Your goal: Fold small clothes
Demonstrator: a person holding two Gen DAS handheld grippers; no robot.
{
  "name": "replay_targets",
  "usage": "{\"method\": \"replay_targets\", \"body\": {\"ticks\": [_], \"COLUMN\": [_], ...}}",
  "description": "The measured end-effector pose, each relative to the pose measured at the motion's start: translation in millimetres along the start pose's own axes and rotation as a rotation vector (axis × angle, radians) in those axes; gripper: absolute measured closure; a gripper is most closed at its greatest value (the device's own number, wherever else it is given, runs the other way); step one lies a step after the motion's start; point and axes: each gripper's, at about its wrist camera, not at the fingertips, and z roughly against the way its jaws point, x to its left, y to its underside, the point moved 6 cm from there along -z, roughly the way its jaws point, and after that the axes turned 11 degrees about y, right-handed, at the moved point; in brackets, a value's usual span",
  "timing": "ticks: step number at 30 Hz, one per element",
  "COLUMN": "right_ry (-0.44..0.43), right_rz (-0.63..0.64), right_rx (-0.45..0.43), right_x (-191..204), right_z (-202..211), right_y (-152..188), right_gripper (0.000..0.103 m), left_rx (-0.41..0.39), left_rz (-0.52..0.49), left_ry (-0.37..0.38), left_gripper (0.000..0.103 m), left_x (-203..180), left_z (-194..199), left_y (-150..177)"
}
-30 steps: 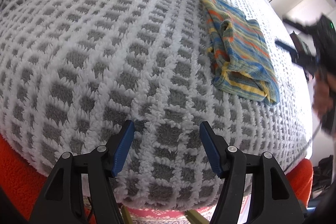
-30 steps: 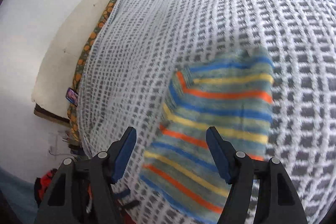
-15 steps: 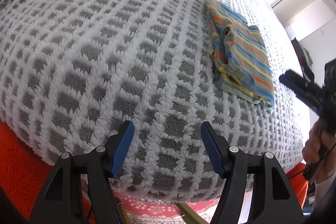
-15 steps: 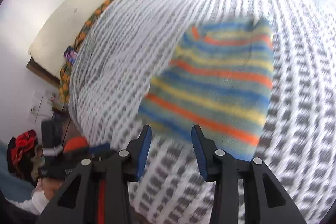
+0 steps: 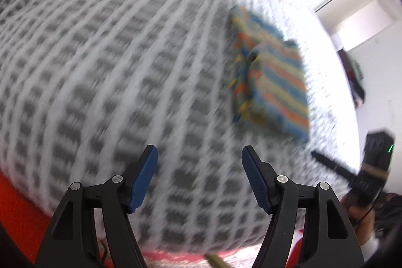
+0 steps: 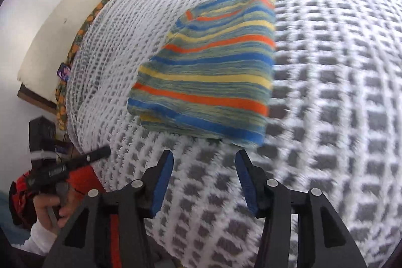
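Observation:
A folded garment (image 5: 271, 87) with blue, yellow and orange stripes lies flat on the checked blanket (image 5: 100, 67). My left gripper (image 5: 198, 155) hovers open over bare blanket, well short and left of the garment, with nothing between its blue pads. In the right wrist view the garment (image 6: 208, 77) lies just beyond my right gripper (image 6: 203, 157). Its jaws are opening, with only blanket between them. The hand (image 5: 356, 207) that holds the right tool shows at the lower right edge. The hand (image 6: 50, 205) on the left tool shows at the lower left.
The grey-and-white blanket (image 6: 339, 92) covers a bed. A red-orange cover (image 5: 15, 205) shows under its near edge. A cream headboard (image 6: 75, 4) and an orange-patterned sheet edge (image 6: 83, 34) run along the far left. White walls and a doorway (image 5: 351, 16) lie to the right.
My right gripper has drawn back off the garment toward the bed's near edge, its jaws narrowing, then widening. The left gripper lifted slightly. The garment stays where it lay.

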Motion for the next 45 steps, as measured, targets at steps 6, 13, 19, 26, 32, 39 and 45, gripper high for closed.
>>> {"method": "replay_targets", "body": {"ticks": [6, 13, 19, 26, 32, 39, 45], "right_ry": [0.006, -0.020, -0.059, -0.155, -0.057, 0.019, -0.131], "right_rz": [-0.112, -0.144, -0.171, -0.248, -0.125, 0.218, 0.281], "right_rx": [-0.071, -0.098, -0.091, -0.004, 0.031, -0.190, -0.221], "right_x": [-45, -66, -81, -89, -63, 46, 122], "right_z": [37, 47, 37, -30, -62, 7, 30], "right_y": [7, -13, -48, -124, -141, -158, -185], "right_gripper": [0.050, 0.047, 0.041, 0.041, 0.082, 0.083, 0.083], "left_rx": [-0.001, 0.161, 0.039, 0.184, 0.179, -0.051, -0.214], "left_rz": [-0.105, -0.258, -0.156, -0.075, -0.144, -0.214, -0.163], "left_ry": [0.086, -0.085, 0.026, 0.013, 0.013, 0.019, -0.019], "left_gripper": [0.041, 0.100, 0.014, 0.032, 0.090, 0.090, 0.090], "left_x": [-50, -48, -43, -27, -52, -88, -68], "left_z": [-42, -88, -54, -126, -129, -25, 72], "left_y": [-56, -33, -77, -123, -123, -125, -144]}}
